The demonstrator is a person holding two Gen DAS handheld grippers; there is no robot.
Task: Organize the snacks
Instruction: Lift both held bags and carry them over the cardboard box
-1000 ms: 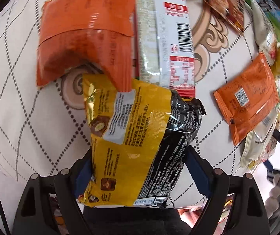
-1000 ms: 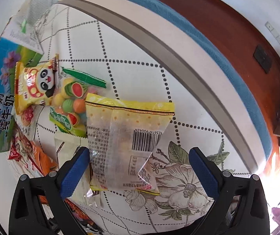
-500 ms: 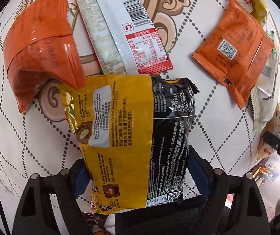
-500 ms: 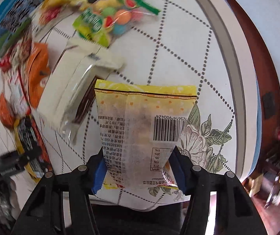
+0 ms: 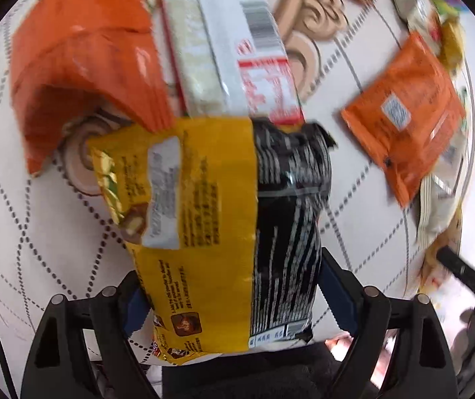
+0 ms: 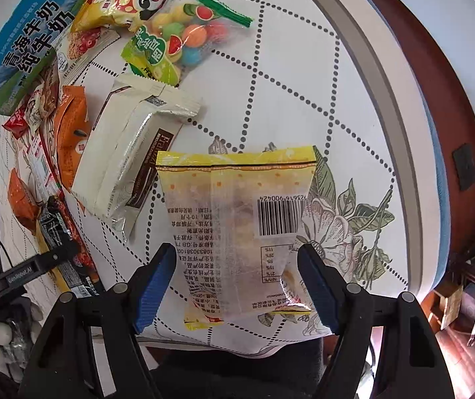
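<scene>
A yellow and black snack bag stands lengthwise between the jaws of my left gripper. Both blue pads lie against its sides while the jaws start opening. Its top edge tucks under the corner of a big orange packet and meets a white and red packet. In the right wrist view a pale yellow clear-backed packet lies barcode up on the tablecloth. My right gripper straddles its lower half. Those jaws are opening, and the pads have come off the pinched sides.
A smaller orange packet lies to the right of the left gripper. A cream wrapped packet, a bag of coloured candy balls, a panda bag and a blue milk carton crowd the left. The table's edge curves to the right.
The right jaws closed on the pale yellow packet and have now parted; the view rolled. The left gripper sank toward the table with the yellow and black bag.
</scene>
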